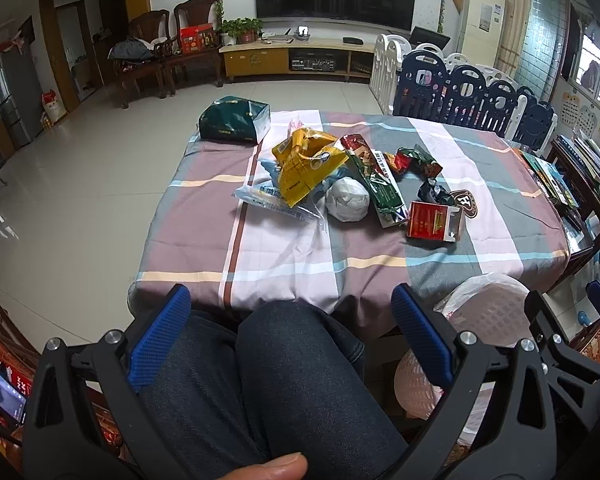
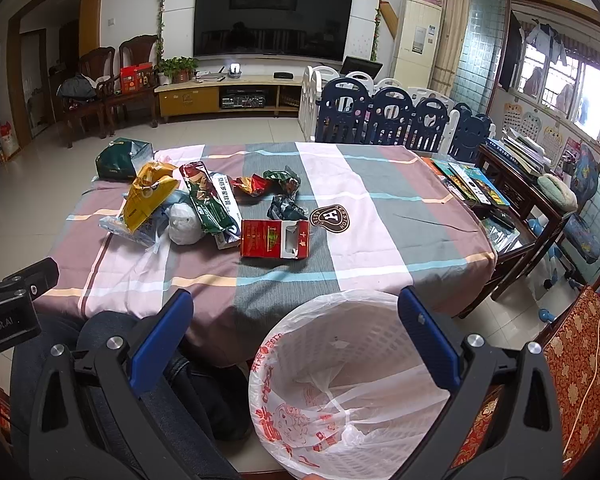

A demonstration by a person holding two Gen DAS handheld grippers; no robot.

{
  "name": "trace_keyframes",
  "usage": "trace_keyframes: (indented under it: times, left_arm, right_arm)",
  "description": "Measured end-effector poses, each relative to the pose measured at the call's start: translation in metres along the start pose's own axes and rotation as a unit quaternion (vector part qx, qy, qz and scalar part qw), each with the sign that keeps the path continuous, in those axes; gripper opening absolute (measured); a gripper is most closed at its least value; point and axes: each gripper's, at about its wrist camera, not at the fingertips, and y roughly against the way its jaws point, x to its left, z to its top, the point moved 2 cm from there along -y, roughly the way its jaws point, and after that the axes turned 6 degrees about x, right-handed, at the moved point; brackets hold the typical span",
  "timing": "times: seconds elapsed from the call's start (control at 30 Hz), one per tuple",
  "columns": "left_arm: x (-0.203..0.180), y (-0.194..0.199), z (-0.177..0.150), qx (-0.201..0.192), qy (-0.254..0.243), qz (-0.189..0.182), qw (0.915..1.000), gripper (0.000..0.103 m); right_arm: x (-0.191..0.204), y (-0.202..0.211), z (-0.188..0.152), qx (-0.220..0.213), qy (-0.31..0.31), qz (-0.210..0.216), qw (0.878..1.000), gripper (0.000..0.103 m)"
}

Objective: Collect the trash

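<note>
Left wrist view: the left hand-held gripper (image 1: 291,334) hangs low at the near edge of the table (image 1: 480,256), its blue-padded fingers (image 1: 160,340) spread wide with nothing between them. Beneath the gap lie the person's knees (image 1: 292,380) in dark denim, and a thumb tip (image 1: 276,470) shows at the bottom edge. On the plaid tablecloth the trash lies in a loose heap toward the far left half: a yellow snack bag (image 1: 306,164) resting on a clear plastic wrapper (image 1: 272,200), a crumpled white paper ball (image 1: 347,199) touching both, a long green-and-red packet (image 1: 374,180) just beside the ball, a red cigarette carton (image 1: 434,222) nearest the viewer, and small crumpled foil wrappers (image 1: 416,162) behind it. A dark green tissue box (image 1: 234,120) stands apart at the far left corner.

Right wrist view: the right hand-held gripper (image 2: 296,338) is likewise spread and empty, held above a white perforated waste basket (image 2: 340,344) lined with a translucent plastic bag (image 2: 300,420) printed in red. The basket stands on the floor against the near side of the table, beside the person's knees. No trash is visible inside it, though part of its interior is hidden. Part of the left hand-held gripper enters at the left edge. Picture books (image 2: 472,184) lie on a side table to the right of the plaid cloth.
</note>
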Motion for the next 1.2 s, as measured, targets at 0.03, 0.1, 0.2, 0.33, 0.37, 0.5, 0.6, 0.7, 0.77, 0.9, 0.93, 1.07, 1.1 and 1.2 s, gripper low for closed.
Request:
trace_keyframes:
  times: [0.03, 0.1, 0.2, 0.33, 0.37, 0.5, 0.6, 0.7, 0.77, 0.9, 0.93, 1.07, 1.1, 1.2]
  left_arm:
    - [0.003, -0.003, 0.002, 0.006, 0.006, 0.002, 1.0000, 0.100]
    - [0.008, -0.008, 0.003, 0.015, 0.017, 0.010, 0.9997, 0.100]
    - [0.020, -0.017, 0.004, 0.019, 0.034, 0.012, 0.9992, 0.100]
    - [0.040, -0.031, 0.005, 0.021, 0.073, 0.003, 0.9971, 0.100]
    - [0.045, -0.035, 0.006, 0.022, 0.081, 0.003, 0.9965, 0.100]
    - [0.063, -0.054, 0.005, 0.032, 0.114, -0.003, 0.9929, 0.092]
    - [0.070, -0.074, 0.002, 0.056, 0.123, -0.002, 0.9908, 0.072]
    - [0.076, -0.090, -0.002, 0.080, 0.134, -0.003, 0.9878, 0.069]
    - [0.080, -0.099, -0.004, 0.092, 0.142, -0.006, 0.9855, 0.072]
    - [0.089, -0.107, -0.006, 0.096, 0.160, -0.013, 0.9823, 0.083]
    - [0.090, -0.109, -0.006, 0.096, 0.163, -0.014, 0.9817, 0.083]
    - [0.091, -0.114, -0.007, 0.097, 0.164, -0.009, 0.9817, 0.085]
    - [0.089, -0.114, -0.007, 0.098, 0.160, -0.005, 0.9822, 0.085]
    - [0.085, -0.112, -0.006, 0.093, 0.147, 0.005, 0.9847, 0.085]
  right_arm:
    - [0.000, 0.000, 0.001, -0.004, 0.004, 0.000, 1.000, 0.100]
    - [-0.005, 0.000, 0.006, -0.017, 0.009, -0.017, 1.000, 0.100]
    - [-0.013, -0.006, 0.018, -0.026, 0.009, -0.048, 0.998, 0.100]
    - [-0.024, -0.049, 0.028, 0.030, -0.012, -0.043, 0.999, 0.100]
    - [-0.024, -0.063, 0.028, 0.048, -0.019, -0.025, 0.998, 0.098]
    - [-0.009, -0.119, 0.028, 0.102, -0.010, 0.016, 0.995, 0.071]
    - [0.005, -0.161, 0.033, 0.133, -0.012, 0.042, 0.990, 0.058]
    - [0.015, -0.197, 0.047, 0.138, -0.017, 0.045, 0.989, 0.063]
    - [0.012, -0.219, 0.057, 0.141, -0.019, 0.014, 0.990, 0.076]
    - [0.001, -0.240, 0.066, 0.140, -0.039, 0.010, 0.989, 0.083]
    - [-0.001, -0.242, 0.066, 0.142, -0.044, 0.016, 0.989, 0.084]
    - [-0.004, -0.248, 0.063, 0.149, -0.047, 0.047, 0.987, 0.085]
    - [-0.001, -0.248, 0.063, 0.148, -0.045, 0.050, 0.987, 0.085]
    - [-0.003, -0.248, 0.060, 0.152, -0.055, 0.071, 0.984, 0.085]
